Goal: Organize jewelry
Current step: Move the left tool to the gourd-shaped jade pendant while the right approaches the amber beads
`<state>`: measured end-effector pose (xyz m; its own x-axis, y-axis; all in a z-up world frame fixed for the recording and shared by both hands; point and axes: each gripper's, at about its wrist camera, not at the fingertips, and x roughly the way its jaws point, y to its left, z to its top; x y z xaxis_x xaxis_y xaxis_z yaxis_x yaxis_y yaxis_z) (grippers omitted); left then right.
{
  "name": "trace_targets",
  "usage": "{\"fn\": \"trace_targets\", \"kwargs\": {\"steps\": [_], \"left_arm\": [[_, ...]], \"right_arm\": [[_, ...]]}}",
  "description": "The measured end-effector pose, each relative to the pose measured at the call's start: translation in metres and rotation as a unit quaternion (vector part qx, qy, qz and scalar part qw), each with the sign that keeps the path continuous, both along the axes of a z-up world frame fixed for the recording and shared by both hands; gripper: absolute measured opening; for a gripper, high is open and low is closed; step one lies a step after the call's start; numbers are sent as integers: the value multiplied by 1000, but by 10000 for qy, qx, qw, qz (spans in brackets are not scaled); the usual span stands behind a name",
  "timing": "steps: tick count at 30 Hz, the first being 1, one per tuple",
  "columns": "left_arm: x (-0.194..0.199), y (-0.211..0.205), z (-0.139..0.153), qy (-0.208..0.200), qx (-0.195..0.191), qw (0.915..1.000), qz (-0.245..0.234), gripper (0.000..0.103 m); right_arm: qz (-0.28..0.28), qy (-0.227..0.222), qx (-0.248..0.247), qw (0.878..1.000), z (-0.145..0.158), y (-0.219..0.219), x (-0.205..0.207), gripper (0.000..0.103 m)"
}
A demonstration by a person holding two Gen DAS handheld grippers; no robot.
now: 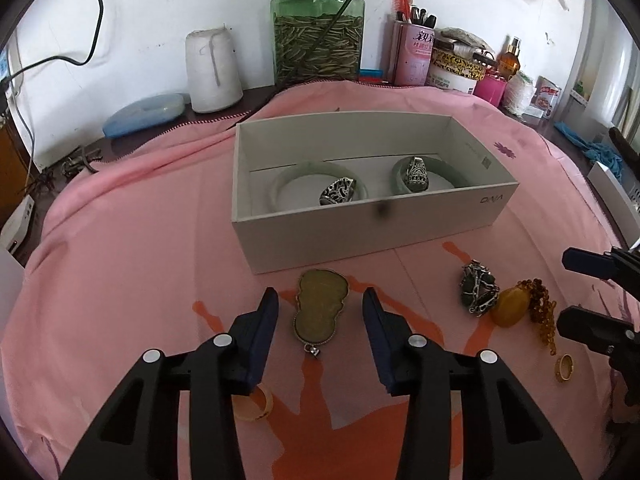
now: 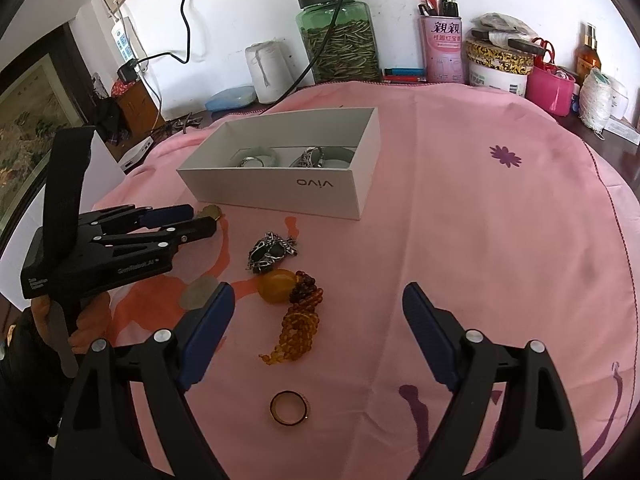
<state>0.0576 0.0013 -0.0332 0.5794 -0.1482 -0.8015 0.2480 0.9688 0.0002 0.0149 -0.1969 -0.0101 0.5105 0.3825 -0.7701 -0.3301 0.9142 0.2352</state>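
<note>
A white box (image 1: 400, 236) (image 2: 280, 196) on the pink cloth holds two pale jade bangles (image 1: 288, 178) (image 1: 444, 168) and two silver filigree pieces (image 1: 338, 192) (image 1: 416, 174). My left gripper (image 1: 320, 300) is open, its fingers on either side of a yellow-green jade pendant (image 1: 320, 308) lying on the cloth. My right gripper (image 2: 318, 300) is open above an amber bead necklace (image 2: 300, 328) with an amber stone (image 2: 276, 286). A silver-and-black pendant (image 2: 268, 254) (image 1: 478, 288) lies beside it. A gold ring (image 2: 289, 408) (image 1: 565, 367) lies near me.
A cream ring (image 1: 256, 404) lies under my left gripper. The pink cloth (image 2: 480, 240) covers the table. Along the wall stand a green jar (image 1: 318, 28), a white thread cone (image 1: 212, 70), a pink tin (image 1: 412, 56), tubs and bottles. A black cable (image 2: 188, 12) hangs down.
</note>
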Motion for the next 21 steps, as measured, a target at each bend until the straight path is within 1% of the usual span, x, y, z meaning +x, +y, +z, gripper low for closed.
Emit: {"fn": "trace_targets", "kwargs": {"steps": [2,3,4,5,8,12,14,16,19,21], "left_arm": [[0,-2,0,-56,94,9999,-13,43],[-1,-3,0,-71,114,9999,-24,41],[-2,-4,0,-75,91,9999,-80,30],[-4,-6,1,-78,108,9999,-92,25],[-10,-9,1,-104,183,9998,-62,25],[-21,-2,2,61,-42,10000,53,24],[-29,-1,2,75,-82,9999,87,25],[-38,-3,2,41,-30,10000,78,25],[-39,-6,2,32,-30,10000,43,25],[-38,-5,1,40,-80,10000,39,25]], "right_arm": [[12,-9,-17,10000,0,1,0,82],[13,-21,-25,10000,0,1,-1,81],[10,-35,-32,10000,1,1,-1,81],[1,-41,-39,10000,1,2,-2,79],[-37,-28,-7,10000,2,-1,-1,74],[-107,-92,11,9999,5,-5,0,74],[-98,-62,33,9999,4,-5,1,74],[-60,-47,-9,10000,2,-3,1,74],[56,-27,-90,9999,-1,3,1,67],[122,-34,-181,9998,-3,7,0,60]]}}
